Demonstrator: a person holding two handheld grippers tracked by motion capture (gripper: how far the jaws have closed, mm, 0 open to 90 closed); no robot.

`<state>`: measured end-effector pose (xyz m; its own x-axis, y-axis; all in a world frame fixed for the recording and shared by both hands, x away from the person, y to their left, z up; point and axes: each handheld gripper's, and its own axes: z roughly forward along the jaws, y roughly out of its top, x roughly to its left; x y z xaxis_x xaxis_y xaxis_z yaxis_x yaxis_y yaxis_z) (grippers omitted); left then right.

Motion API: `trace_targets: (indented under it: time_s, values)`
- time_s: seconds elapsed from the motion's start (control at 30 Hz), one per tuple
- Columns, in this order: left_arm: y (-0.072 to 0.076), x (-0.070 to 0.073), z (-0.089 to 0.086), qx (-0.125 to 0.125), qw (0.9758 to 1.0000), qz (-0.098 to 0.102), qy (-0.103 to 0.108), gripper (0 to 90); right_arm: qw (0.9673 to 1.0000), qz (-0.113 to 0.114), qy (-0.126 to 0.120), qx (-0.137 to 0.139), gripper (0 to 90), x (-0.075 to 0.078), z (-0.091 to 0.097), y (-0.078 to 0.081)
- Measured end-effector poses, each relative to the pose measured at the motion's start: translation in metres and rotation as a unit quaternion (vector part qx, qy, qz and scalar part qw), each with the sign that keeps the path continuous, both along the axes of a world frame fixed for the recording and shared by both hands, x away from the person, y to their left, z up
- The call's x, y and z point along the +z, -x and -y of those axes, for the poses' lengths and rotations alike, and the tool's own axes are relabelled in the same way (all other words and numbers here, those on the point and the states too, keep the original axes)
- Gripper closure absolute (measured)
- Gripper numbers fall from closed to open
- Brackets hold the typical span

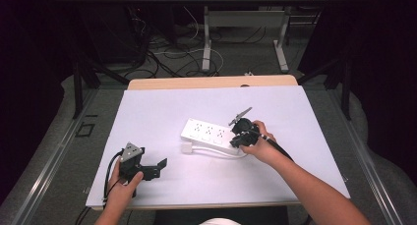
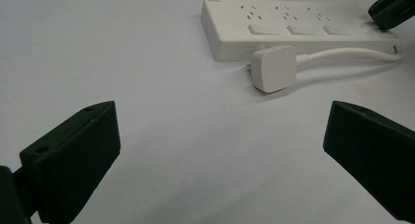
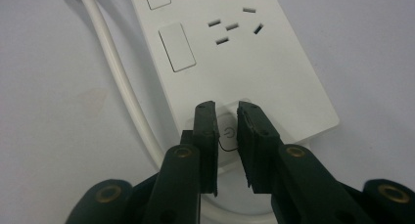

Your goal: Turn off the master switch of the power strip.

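Left hand [image 1: 123, 185] at the near left edge of the table [image 1: 162, 107] holds the left gripper [image 1: 156, 169], jaws spread wide with bare white surface between them, clamping nothing. In the left gripper view both black jaws sit low at the frame sides, pointed toward the strip [image 2: 293, 26] further out; they touch nothing.

Past it, near table centre, a white plug [image 1: 186, 148] lies flat just beside the strip's near long side. Its white cord [image 1: 216, 152] runs along that side toward the strip's right end, close to the strip. In the left gripper view the plug [image 2: 274, 67] sits in front of the strip, the cord [image 2: 352, 54] trailing right.

Right hand [image 1: 260, 149] holds the right gripper [image 1: 238, 141] at the strip's [image 1: 209, 134] right end. In the right gripper view the right gripper [image 3: 227, 114] has its jaws nearly together, a narrow gap left, tips down on the strip either side of the round power button [image 3: 227, 132]. Cannot tell if they squeeze anything.

The strip [image 3: 235, 57] is white, flat on the table, three outlets in a row, each with a rectangular switch [image 3: 176, 47] beside it.

Beyond the far table edge: floor with tangled cables [image 1: 167, 58] and the legs of another table [image 1: 206, 38].
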<state>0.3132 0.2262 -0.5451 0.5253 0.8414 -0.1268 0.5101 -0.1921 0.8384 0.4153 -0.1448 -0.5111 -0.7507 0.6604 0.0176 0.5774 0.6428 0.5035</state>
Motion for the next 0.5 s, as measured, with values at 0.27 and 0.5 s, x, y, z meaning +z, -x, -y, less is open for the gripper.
trace_targets:
  time_s: [0.27, 0.5]
  values:
    - [0.0005, 0.0001, -0.0003, 0.000, 1.0000, 0.001, -0.001, 0.6, 1.0000, 0.003, 0.001, 0.000, 67.8, -0.0003, -0.0009, 0.0010]
    - [0.0008, 0.0003, -0.0007, 0.001, 1.0000, 0.001, -0.002, 0.5, 0.9999, 0.006, -0.012, -0.004, 56.3, 0.0007, -0.0004, 0.0009]
